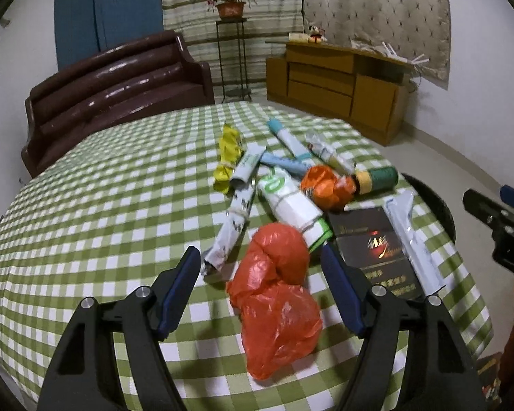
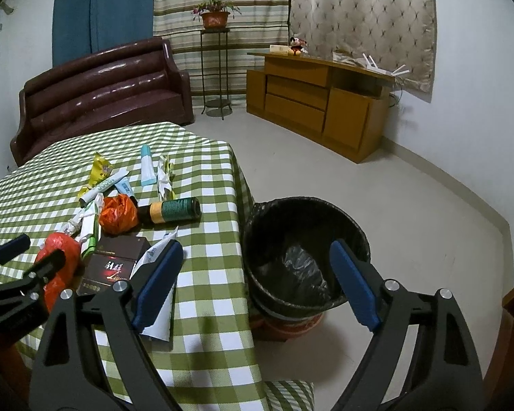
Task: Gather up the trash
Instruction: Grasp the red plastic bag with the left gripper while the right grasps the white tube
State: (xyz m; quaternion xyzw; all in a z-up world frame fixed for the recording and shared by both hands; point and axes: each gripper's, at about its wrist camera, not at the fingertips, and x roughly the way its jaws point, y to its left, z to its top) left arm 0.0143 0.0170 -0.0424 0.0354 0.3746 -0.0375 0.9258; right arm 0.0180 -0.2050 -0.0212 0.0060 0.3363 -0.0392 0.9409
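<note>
The left tongs (image 1: 260, 267) are standing open around the red plastic bag (image 1: 274, 291), lying low centre on the checked counter (image 1: 85, 205), pads not touching it. The right tongs (image 2: 257, 270) are hanging open and empty, straddling the counter edge and black bin (image 2: 305, 226).

The left gripper (image 1: 262, 263) and right gripper (image 2: 257, 257) look alike: matte black forked arms with triangular cut-outs, a round silver screw head on each link, and long, flat blue pads lining the jaws.
</note>
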